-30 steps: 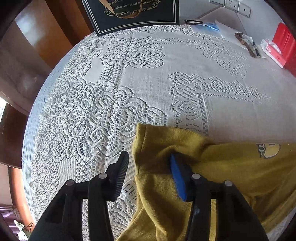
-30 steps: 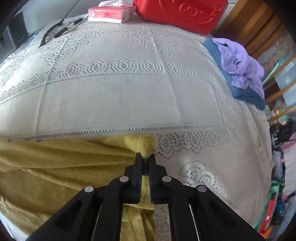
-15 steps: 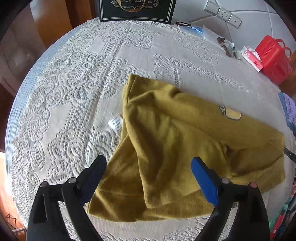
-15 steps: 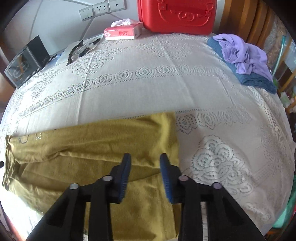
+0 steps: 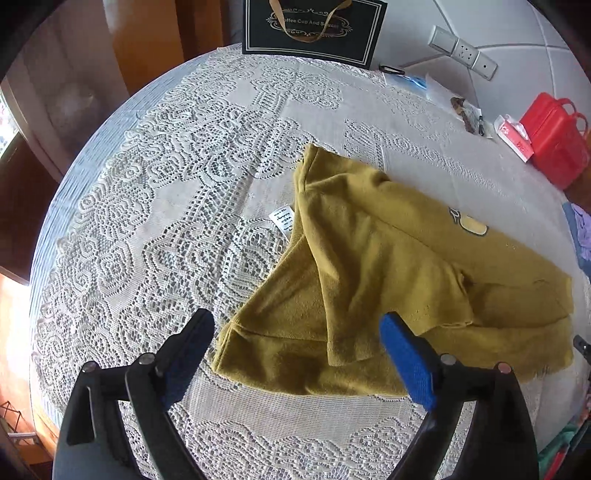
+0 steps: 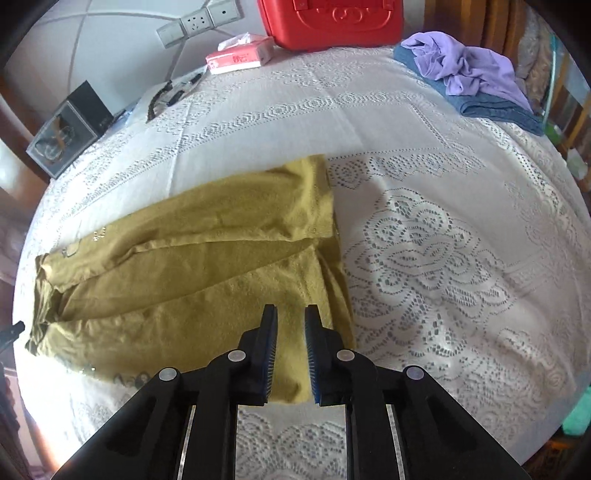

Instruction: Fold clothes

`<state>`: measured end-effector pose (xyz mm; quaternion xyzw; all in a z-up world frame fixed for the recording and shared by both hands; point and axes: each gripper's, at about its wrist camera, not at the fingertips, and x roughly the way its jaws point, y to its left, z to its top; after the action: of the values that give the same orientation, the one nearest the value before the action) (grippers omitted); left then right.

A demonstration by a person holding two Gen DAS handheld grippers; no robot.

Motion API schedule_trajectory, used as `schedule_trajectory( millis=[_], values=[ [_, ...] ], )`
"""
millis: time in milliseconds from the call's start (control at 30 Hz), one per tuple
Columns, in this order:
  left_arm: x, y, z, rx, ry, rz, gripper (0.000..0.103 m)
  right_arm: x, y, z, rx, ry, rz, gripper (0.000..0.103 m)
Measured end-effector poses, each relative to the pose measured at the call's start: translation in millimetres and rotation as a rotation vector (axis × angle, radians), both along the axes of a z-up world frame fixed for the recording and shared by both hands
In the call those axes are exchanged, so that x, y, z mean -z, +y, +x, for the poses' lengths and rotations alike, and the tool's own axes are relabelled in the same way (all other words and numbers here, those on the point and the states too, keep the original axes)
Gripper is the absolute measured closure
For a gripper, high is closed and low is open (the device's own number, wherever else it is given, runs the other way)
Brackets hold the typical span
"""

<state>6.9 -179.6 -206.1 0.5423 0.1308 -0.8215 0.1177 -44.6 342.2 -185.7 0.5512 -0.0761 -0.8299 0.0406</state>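
The mustard-yellow garment (image 5: 391, 266) lies partly folded on the lace tablecloth (image 5: 177, 229) that covers the table, near its front edge, with a white care label (image 5: 282, 218) protruding at its left side. The left gripper (image 5: 297, 341) hovers above the garment's near edge; its jaws stand wide apart and hold nothing. The right gripper (image 6: 291, 332) hovers over the garment's (image 6: 207, 266) right end; its jaws stand slightly apart, with no fabric between them. At the far edge stand a red case (image 6: 328, 22) and a tissue pack (image 6: 240, 55). A purple cloth (image 6: 469, 70) rests on a folded blue cloth (image 6: 498, 109) at the right.
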Motion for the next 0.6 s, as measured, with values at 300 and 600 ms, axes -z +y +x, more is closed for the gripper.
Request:
schedule_trajectory(
  millis=[300,600],
  values=[
    [32.6,52.7,-9.8,0.073,-0.09,0.043,0.011,23.1,-14.5,0.5,-0.064,-0.016,-0.053,0.084],
    [41.1,67.4,-8.3,0.021,-0.062,-0.058,0.0,26.0,-6.8,4.6,-0.06,0.021,-0.133,0.079]
  ],
)
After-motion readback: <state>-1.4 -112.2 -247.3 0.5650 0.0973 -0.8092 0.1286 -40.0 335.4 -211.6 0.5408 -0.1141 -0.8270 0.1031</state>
